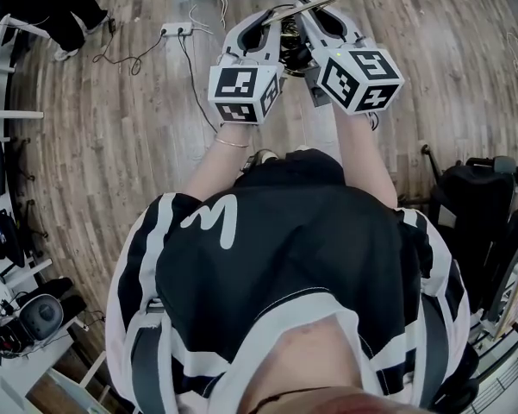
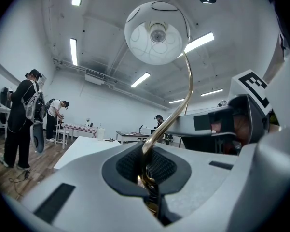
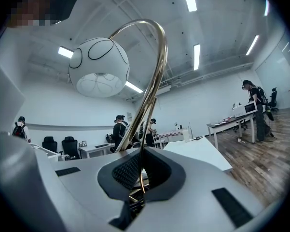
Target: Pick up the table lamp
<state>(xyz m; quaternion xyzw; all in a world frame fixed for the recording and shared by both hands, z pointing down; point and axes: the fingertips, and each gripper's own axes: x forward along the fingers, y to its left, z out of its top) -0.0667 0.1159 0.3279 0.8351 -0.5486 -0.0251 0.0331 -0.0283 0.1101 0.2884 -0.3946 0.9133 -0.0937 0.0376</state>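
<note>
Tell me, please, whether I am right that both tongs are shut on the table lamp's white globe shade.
Not quite: the left tongs and right tongs are both shut on the curved gold stem of the table lamp, not its white globe shade, which hangs free above. The left and right gripper views each show this.

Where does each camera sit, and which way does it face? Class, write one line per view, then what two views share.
Head view: sits on the person's head, faces steeply down at the wooden floor; torso, forearms, left gripper and right gripper show.
Left gripper view: rides the left gripper, faces along jaws shut on the stem of the table lamp; right gripper alongside.
Right gripper view: rides the right gripper, jaws shut on the same stem.
Shared: both gripper views show the table lamp from below.
</note>
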